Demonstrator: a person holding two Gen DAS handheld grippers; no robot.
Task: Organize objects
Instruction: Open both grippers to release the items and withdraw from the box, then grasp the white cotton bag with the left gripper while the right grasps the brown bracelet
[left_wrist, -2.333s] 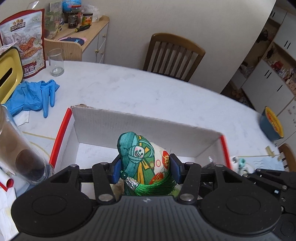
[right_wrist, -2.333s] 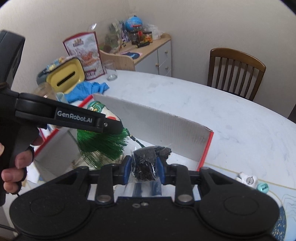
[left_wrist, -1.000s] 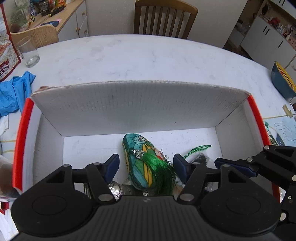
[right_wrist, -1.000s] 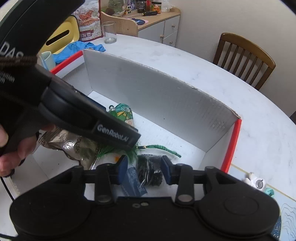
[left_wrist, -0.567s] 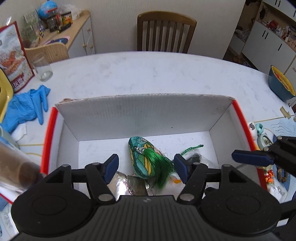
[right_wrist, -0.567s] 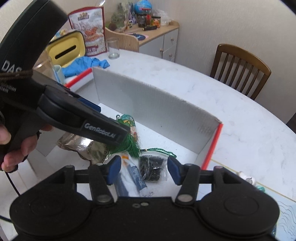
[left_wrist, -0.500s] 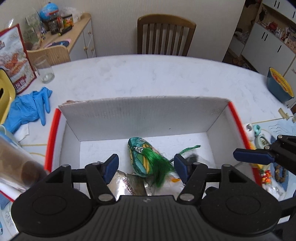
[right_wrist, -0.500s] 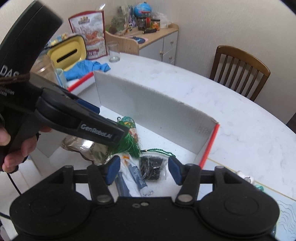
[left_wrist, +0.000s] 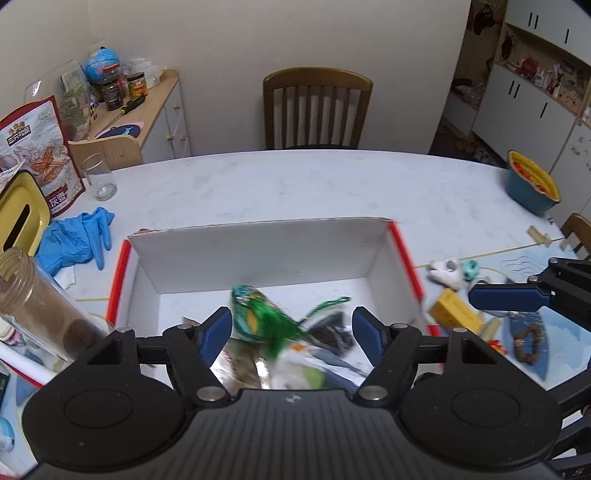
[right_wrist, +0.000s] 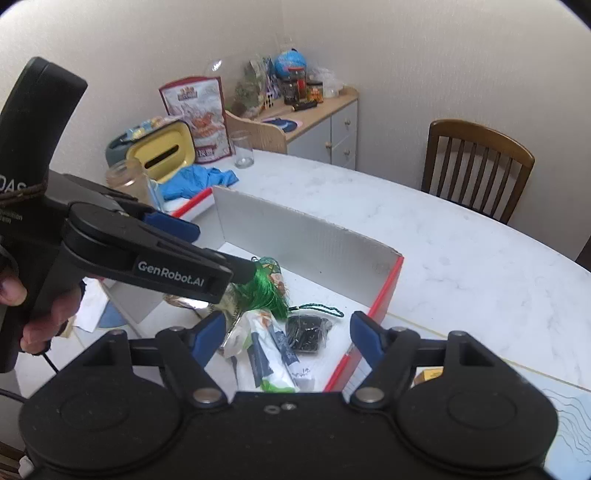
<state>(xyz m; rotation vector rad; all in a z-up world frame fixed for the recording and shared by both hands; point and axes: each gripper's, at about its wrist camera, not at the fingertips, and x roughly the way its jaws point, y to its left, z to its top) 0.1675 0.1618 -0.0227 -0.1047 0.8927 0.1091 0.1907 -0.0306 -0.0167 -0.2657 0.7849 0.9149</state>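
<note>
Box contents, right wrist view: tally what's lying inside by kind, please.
Green tasselled sachet: 1
Black packet: 1
Silver foil pouch: 1
White-and-blue packet: 1
Total: 4 visible in the box

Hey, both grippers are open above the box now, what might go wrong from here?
Two risks, both guesses. The left gripper hangs close beside a tall glass jar at the box's left edge; swinging left could tip it. The right gripper may head for the small items outside the box's right wall, like the yellow block, and could clip that red-edged wall.
</note>
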